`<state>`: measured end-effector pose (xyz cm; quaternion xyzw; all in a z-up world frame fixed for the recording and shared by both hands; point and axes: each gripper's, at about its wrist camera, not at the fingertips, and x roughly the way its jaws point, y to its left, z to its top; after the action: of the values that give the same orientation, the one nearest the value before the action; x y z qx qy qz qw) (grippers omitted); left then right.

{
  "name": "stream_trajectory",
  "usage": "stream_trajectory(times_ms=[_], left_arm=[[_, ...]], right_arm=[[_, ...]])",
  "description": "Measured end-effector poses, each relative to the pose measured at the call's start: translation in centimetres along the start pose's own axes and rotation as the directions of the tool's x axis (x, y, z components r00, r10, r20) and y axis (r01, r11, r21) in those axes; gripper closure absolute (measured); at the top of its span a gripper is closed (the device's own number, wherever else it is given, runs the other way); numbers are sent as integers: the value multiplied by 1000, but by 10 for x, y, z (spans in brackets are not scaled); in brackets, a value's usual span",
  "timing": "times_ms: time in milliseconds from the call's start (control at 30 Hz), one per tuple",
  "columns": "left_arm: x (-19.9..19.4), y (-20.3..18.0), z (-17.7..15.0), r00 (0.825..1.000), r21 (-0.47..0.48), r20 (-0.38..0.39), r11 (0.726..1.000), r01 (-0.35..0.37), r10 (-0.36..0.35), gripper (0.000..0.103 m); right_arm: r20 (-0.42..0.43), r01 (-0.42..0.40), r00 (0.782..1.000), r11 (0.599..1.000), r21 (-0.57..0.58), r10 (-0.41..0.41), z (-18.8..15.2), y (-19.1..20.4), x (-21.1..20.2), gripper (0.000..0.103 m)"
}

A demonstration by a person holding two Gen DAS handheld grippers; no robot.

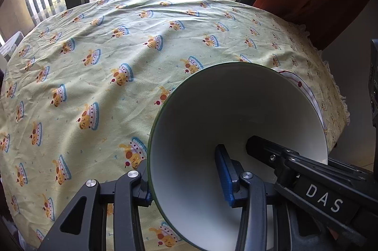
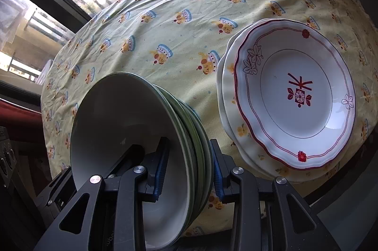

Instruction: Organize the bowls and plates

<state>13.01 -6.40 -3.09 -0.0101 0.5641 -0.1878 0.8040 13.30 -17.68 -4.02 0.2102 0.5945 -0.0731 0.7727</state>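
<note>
Right gripper (image 2: 186, 172) is clamping the near rim of the nested bowls (image 2: 132, 151) at six o'clock; left gripper (image 1: 186, 180) is pinching the opposite wall. Plates (image 2: 295, 95) are sitting stacked at two o'clock on the tablecloth (image 2: 165, 14). Best keeping both hands level, lifting together.

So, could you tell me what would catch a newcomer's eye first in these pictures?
Probably the stack of green-rimmed bowls at the near table edge, clamped on opposite rims by the right claw and left claw. Next, the red-patterned plate topping a plate pile beside it, on the right. Under everything lies a yellow tablecloth printed with cartoon dogs.
</note>
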Motion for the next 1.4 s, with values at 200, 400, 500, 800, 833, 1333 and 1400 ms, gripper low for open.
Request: stream_trajectory(times_ms=[200, 400, 500, 800, 833, 1333, 1400], left_arm=[[-16, -11, 0, 998, -9, 38, 999, -43, 44, 62], [-24, -27, 6, 991, -35, 99, 995, -92, 95, 62], [-25, -42, 9, 986, -47, 124, 994, -103, 108, 62], [-16, -87, 18, 984, -78, 126, 990, -115, 124, 62], [-15, -93, 18, 984, -78, 126, 990, -118, 127, 62], [18, -148, 18, 986, -156, 118, 983, -101, 120, 62], [23, -153, 17, 987, -172, 108, 980, -100, 120, 62]], right_arm=[[23, -25, 999, 1000, -11, 26, -1, -1, -15, 66], [50, -76, 996, 996, -53, 78, 11, -8, -27, 66], [60, -96, 993, 993, -68, 100, 19, -19, -34, 66], [67, -111, 991, 988, -111, 119, 42, -61, -49, 66], [65, -114, 990, 987, -113, 122, 44, -66, -50, 66], [58, -99, 992, 981, -167, 110, 64, -133, -55, 66], [47, -95, 993, 980, -174, 104, 67, -140, -52, 66]])
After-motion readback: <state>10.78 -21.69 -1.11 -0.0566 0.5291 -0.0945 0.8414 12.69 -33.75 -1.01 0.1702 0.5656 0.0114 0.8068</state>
